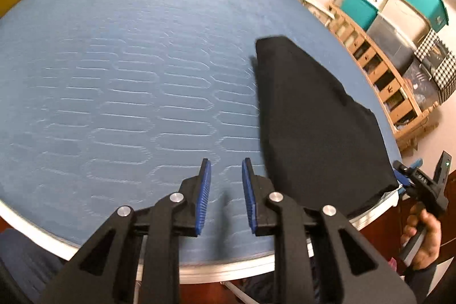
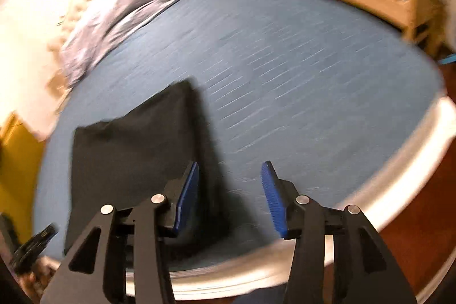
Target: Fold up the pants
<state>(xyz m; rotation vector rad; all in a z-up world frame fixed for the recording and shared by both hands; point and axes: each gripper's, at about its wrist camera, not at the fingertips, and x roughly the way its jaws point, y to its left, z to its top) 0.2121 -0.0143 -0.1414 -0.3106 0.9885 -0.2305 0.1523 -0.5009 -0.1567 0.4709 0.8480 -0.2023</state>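
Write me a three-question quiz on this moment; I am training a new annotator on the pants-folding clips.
1. True or false: the left gripper holds a fold of the black pants.
2. What do the pants lie on? A) a wooden floor B) the blue mattress C) a shelf
3. Fill in: in the right wrist view, the right gripper has its jaws ____, with nothing between them.

Key
1. False: its jaws stand apart and empty, beside the pants.
2. B: they lie folded flat near the mattress's edge.
3. Open: the blue pads are clear of the cloth.
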